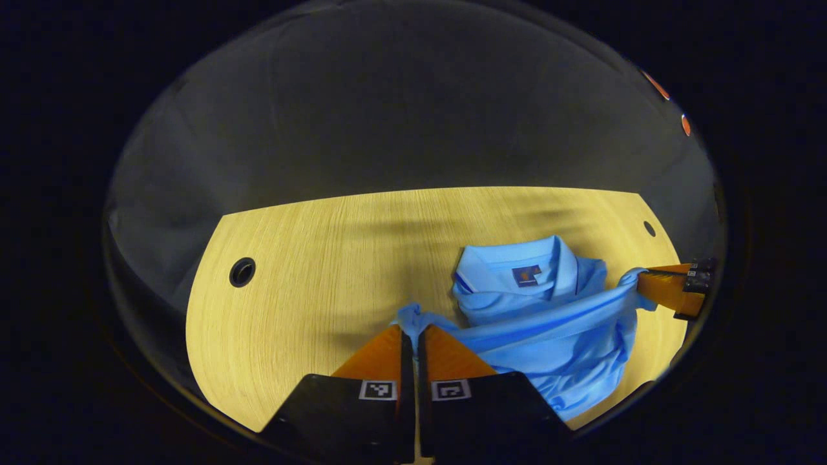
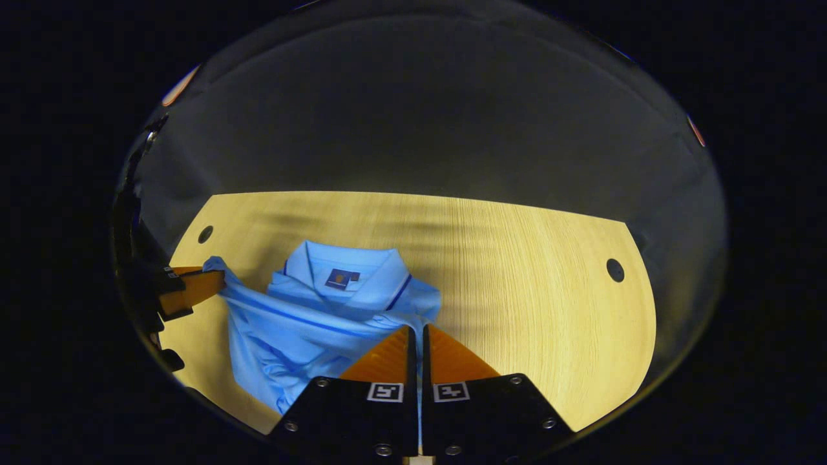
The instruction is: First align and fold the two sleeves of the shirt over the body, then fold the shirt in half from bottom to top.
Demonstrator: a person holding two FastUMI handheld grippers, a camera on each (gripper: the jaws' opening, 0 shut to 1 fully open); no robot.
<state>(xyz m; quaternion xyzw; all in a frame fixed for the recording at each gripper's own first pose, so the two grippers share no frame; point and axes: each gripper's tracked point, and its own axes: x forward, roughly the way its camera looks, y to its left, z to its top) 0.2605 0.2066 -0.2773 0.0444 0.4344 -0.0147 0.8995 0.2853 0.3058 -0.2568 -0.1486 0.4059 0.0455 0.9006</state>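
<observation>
The light blue polo shirt [image 1: 549, 323] lies on the pale wooden table [image 1: 310, 271], collar [image 1: 517, 258] at the far side, and it is bunched rather than flat. A band of its cloth runs taut across the body just this side of the collar, stretched between the two tongs. That looks like the bottom hem carried up towards the collar, so I judge we are in the last step, the bottom-to-top fold, though I cannot see how the sleeves lie beneath.

The left gripper [image 1: 409, 330] sits at the shirt's left end, jaws pressed together on a tuft of blue fabric that pokes out at their tips. The right gripper [image 2: 417, 328] mirrors it at the shirt's right end, clamped on a thin edge of cloth that runs down between its fingers. Each tong also appears at the rim of the other's view, cloth drawn tight to it.

Next move, as I read it: carry both corners on past the collar line together, keep the band level, lower it onto the table, then release.
</observation>
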